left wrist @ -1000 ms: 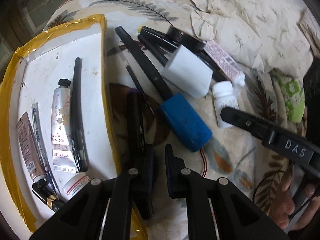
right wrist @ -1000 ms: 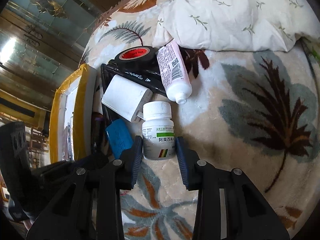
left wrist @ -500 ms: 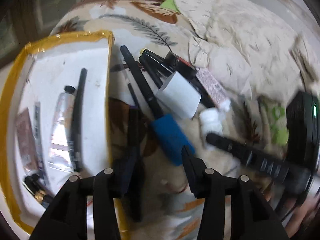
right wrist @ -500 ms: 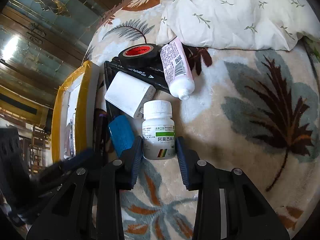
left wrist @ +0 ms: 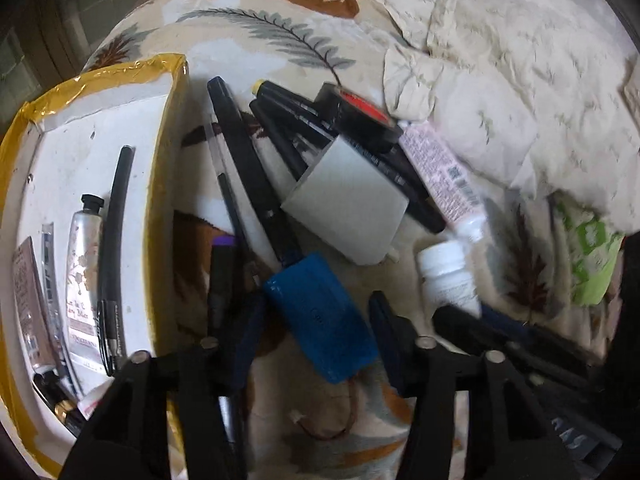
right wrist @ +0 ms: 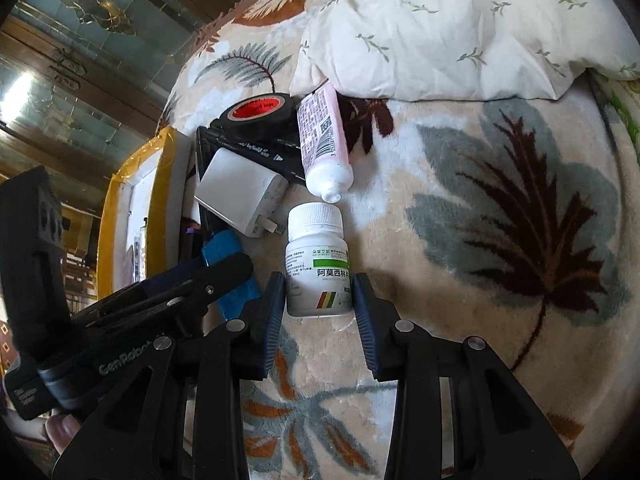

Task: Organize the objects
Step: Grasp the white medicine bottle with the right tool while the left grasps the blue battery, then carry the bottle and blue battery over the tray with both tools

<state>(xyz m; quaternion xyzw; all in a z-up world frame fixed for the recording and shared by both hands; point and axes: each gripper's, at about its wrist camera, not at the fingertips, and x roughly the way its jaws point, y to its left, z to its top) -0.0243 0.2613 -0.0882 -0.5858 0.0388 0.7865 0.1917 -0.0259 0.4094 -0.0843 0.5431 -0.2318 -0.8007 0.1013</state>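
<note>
Pill bottle (right wrist: 317,264) lies on the bed between the pads of my right tool (right wrist: 319,312), not squeezed yet. My left tool (left wrist: 316,336), closing a bit, stands over the blue block (left wrist: 320,320). Tubes already lie in the yellow-edged tray (left wrist: 168,184); pens, charger (left wrist: 348,216), tape (left wrist: 360,120) wait farther off.

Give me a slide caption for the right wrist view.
Right gripper straddles a white pill bottle lying on the leaf-patterned blanket.

My left wrist view motion-blurred, white bottle (left wrist: 448,280) label unreadable there, marker pens (left wrist: 304,128) partly under white charger (left wrist: 348,212) and tape roll (left wrist: 360,120), foam tray (left wrist: 168,92) cut by frame edge.
</note>
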